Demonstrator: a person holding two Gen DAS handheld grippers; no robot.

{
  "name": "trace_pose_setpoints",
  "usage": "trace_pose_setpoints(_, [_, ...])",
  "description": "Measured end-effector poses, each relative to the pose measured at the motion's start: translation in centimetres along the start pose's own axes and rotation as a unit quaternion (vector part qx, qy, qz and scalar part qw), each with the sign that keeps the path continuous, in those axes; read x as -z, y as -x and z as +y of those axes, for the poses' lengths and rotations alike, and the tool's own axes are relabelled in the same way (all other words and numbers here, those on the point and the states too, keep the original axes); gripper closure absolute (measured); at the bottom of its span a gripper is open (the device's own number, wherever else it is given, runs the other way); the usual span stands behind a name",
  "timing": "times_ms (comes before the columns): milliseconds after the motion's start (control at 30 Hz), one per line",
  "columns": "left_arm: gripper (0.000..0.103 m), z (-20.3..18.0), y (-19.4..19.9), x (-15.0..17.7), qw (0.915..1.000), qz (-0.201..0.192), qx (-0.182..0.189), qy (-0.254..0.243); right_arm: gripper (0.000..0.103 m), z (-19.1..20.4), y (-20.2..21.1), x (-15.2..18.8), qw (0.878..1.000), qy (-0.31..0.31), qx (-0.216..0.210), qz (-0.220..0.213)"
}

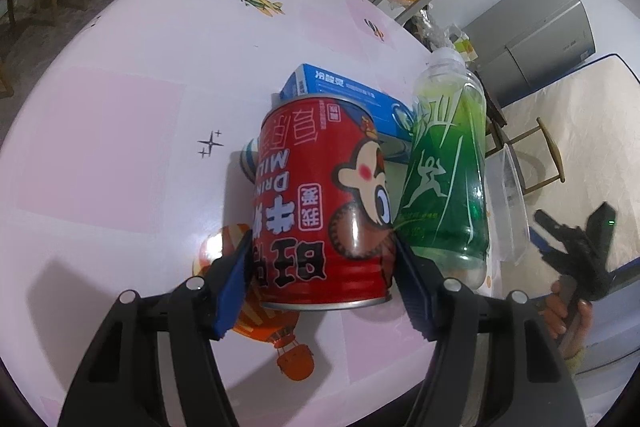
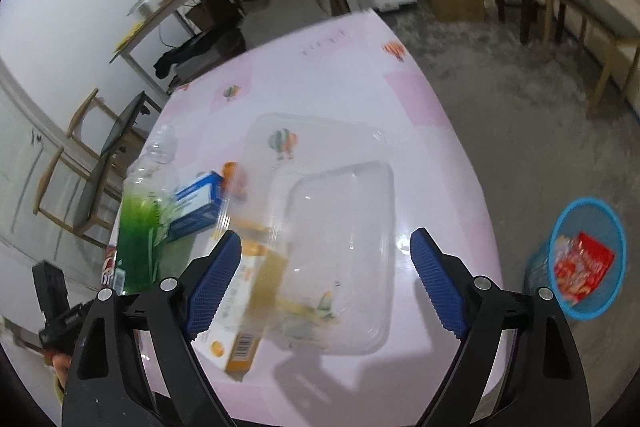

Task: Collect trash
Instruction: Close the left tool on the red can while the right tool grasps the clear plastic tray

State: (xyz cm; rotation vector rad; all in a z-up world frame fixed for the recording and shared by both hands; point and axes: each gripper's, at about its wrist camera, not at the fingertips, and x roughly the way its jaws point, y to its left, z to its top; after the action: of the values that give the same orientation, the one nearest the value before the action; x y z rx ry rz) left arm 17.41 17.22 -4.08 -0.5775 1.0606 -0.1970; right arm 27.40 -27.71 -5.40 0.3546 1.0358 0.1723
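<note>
The red can point(image 1: 324, 203) stands upside down on the counter point(image 1: 132, 99): its white and black letters and the cartoon face with a pink cheek are all inverted, and its silver rim touches the counter at the near end. The left gripper point(image 1: 322, 279) has its two blue pads pressed against the can's lower sides, one on each side, so it is pinching the can.

Just to the right of this gripper stands a green bottle point(image 1: 448, 171) with a clear top and a white running figure on the label; it touches the can or is just beside it. Behind the can, further from the gripper, lies a blue box point(image 1: 344, 95) with white letters. A clear plastic tray point(image 1: 512, 203) shows at the right of the bottle, seen from its edge.

The right gripper point(image 2: 326, 279) is spread wide and holds nothing. Between and ahead of its fingers lies the same clear tray point(image 2: 340, 255), flat on the counter, and part of it is blurred. Under the tray's left side, near the left pad, lies an orange and white box point(image 2: 240, 327) with a barcode. Further left of this gripper are the green bottle and the blue box. To the right, on the floor point(image 2: 520, 131) and well apart from the counter, stands a blue basket point(image 2: 560, 301) with red wrappers point(image 2: 582, 267) inside.
</note>
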Motion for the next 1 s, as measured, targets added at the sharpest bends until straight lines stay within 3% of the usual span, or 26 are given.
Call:
trace_pose_setpoints(167, [0.039,0.3,0.6,0.5,0.9999,-0.009,0.010,0.004,0.043,-1.5,-2.5,-0.1,0.999,-0.011,0.010,0.031])
trace_pose_setpoints(567, [0.039,0.7,1.8,0.8,0.9992,-0.033,0.019,0.012,0.089,-1.7,-4.4,-0.2,0.998,-0.022,0.019,0.048])
trace_pose_setpoints(1000, [0.039,-0.1,3.4,0.7,0.9973,-0.072,0.007,-0.009,0.098,-1.9,-2.9,-0.1,0.999,-0.025,0.013,0.015])
